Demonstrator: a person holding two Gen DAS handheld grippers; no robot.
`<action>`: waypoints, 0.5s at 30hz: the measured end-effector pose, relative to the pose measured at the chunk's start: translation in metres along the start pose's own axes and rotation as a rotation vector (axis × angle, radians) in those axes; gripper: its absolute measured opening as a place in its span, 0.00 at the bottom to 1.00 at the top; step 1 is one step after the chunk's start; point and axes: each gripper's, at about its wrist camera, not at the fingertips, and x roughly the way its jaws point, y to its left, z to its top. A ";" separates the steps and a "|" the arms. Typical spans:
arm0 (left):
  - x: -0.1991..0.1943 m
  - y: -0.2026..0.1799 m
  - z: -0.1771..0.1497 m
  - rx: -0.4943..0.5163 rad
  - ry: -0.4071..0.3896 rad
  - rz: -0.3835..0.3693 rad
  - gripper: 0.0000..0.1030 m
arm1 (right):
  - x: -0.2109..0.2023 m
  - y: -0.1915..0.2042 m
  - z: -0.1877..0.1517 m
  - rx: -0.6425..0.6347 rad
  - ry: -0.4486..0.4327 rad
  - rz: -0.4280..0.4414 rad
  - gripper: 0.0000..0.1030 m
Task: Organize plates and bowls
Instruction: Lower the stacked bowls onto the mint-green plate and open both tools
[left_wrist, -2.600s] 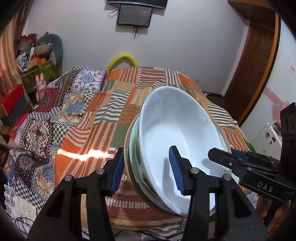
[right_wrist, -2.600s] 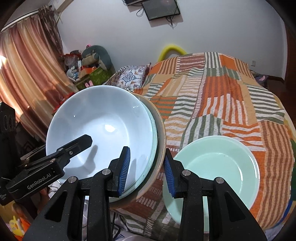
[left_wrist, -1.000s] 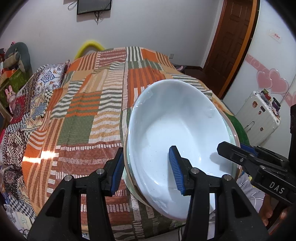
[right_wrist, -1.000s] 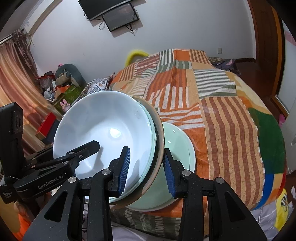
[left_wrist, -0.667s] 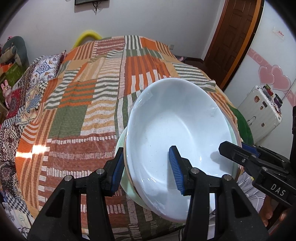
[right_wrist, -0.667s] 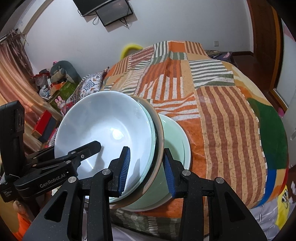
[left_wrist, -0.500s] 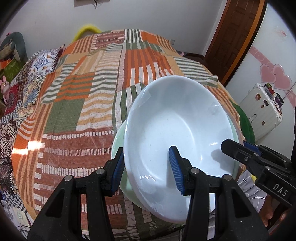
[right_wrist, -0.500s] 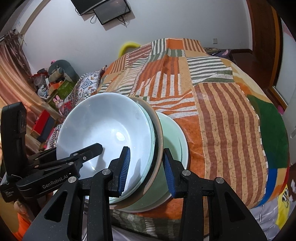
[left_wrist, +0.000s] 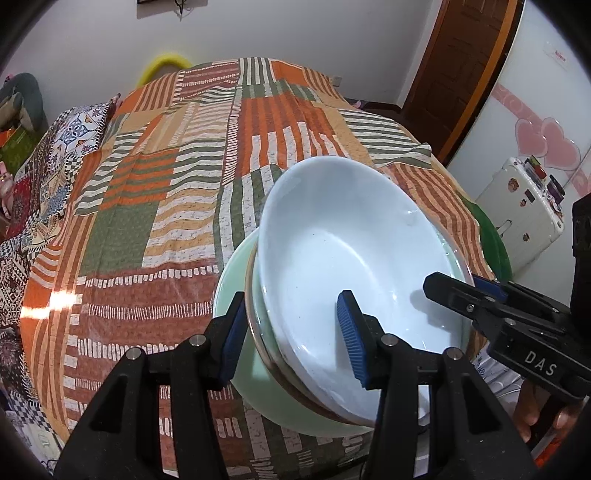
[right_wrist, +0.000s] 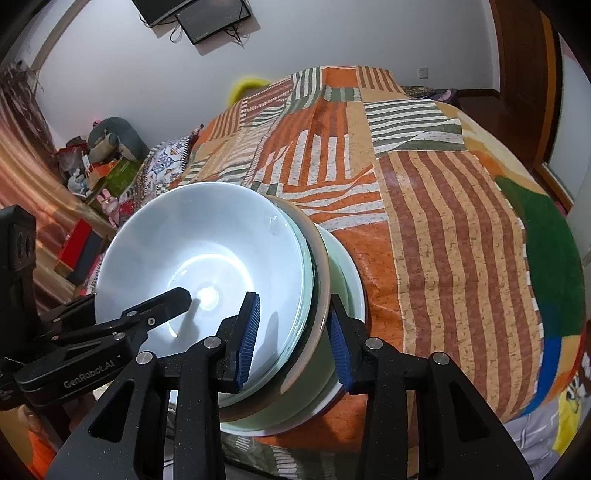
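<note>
A white bowl (left_wrist: 351, 240) tops a nested stack whose outermost piece is a tan-rimmed bowl (right_wrist: 320, 266). The stack is tilted and held from both sides. My left gripper (left_wrist: 291, 332) is shut on its near-left rim, one pad inside the white bowl and one outside the tan rim. My right gripper (right_wrist: 291, 332) clamps the opposite rim the same way; its jaws are just opening with the rim still between the pads. The stack sits low inside a pale green bowl (left_wrist: 231, 273) resting on the striped patchwork quilt (left_wrist: 155, 184). Whether the stack's base touches the green bowl is hidden.
The bed edge runs just below the green bowl. A wooden door (left_wrist: 461, 66) and a white suitcase (left_wrist: 524, 206) stand to the right. A patterned pillow (left_wrist: 81, 125) lies at the left, with toys and boxes (right_wrist: 103, 158) beyond it. A screen (right_wrist: 210, 18) hangs on the wall.
Both grippers carried the stack over the pale green bowl and lowered it into that bowl. The right gripper's pads have parted slightly.
</note>
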 end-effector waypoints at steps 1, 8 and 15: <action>0.000 0.001 0.000 -0.001 0.000 -0.004 0.47 | 0.000 0.000 0.000 -0.007 0.000 -0.001 0.34; -0.013 0.004 -0.003 -0.008 -0.012 -0.004 0.47 | -0.007 -0.002 -0.001 -0.006 -0.006 0.004 0.34; -0.053 0.008 -0.003 -0.013 -0.091 -0.002 0.47 | -0.043 0.002 0.004 -0.029 -0.084 0.012 0.35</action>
